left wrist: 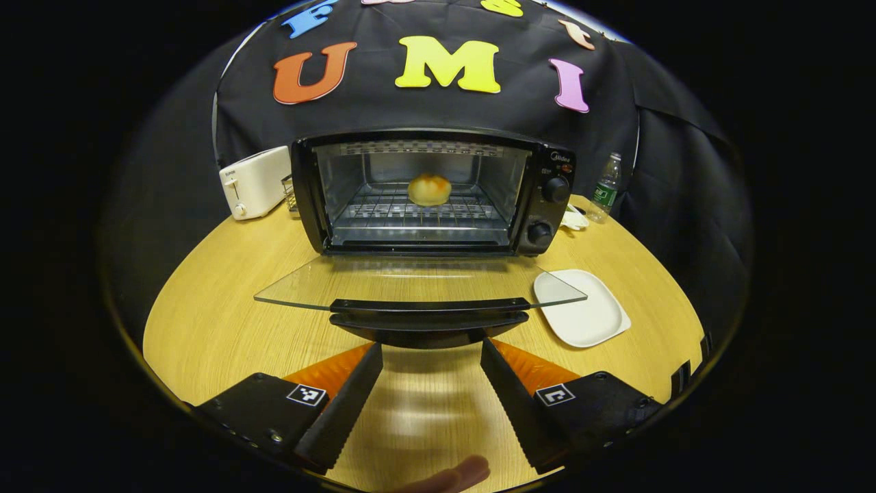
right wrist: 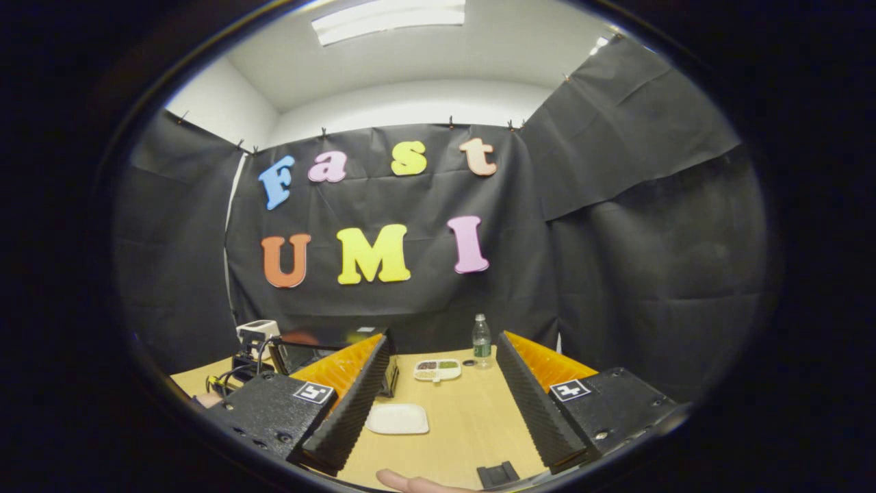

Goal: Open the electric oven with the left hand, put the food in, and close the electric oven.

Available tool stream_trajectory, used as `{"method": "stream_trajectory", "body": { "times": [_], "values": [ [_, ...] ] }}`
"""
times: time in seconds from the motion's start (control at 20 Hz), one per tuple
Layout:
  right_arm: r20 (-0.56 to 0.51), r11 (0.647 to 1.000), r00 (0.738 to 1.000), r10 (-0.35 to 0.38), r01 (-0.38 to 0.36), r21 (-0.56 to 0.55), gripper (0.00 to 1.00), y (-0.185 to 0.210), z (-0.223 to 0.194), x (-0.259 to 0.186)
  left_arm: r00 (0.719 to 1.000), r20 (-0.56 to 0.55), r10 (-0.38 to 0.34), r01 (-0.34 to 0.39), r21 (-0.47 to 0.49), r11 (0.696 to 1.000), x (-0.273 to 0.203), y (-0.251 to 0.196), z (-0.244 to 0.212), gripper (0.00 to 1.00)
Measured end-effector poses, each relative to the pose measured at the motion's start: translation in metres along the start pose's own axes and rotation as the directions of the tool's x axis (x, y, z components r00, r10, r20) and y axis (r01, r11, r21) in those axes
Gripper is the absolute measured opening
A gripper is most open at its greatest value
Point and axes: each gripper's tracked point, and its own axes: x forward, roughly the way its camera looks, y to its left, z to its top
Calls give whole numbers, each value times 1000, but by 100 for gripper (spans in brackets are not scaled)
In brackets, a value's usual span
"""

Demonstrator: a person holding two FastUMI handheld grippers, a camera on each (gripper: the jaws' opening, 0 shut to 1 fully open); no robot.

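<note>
In the left gripper view, at twelve o'clock, the electric oven (left wrist: 431, 195) is seen on the tabletop (left wrist: 219, 315) with its glass door (left wrist: 417, 284) folded down flat. The food (left wrist: 429, 190), a round bun, is set on the rack inside. A white plate (left wrist: 582, 308) lies at three o'clock of the door. The left claw (left wrist: 431, 366) is spread wide just before the door handle, holding nothing.

In the right gripper view, the right claw (right wrist: 443, 356) is held wide and empty above the tabletop, the plate (right wrist: 397, 418) lying at six o'clock and a water bottle (right wrist: 482, 341) standing at twelve.
</note>
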Motion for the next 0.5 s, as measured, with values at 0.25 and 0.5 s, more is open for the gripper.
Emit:
{"method": "stream_trajectory", "body": {
  "times": [0.25,0.5],
  "values": [
    [-7,1000,1000,9,-9,0,96,1,-3,1,999,38,7,-8,24,1000,-4,5,22,96],
    [-19,999,999,35,-34,11,96,6,-6,1,996,92,-2,-1,34,999,-2,5,48,96]
  ]
}}
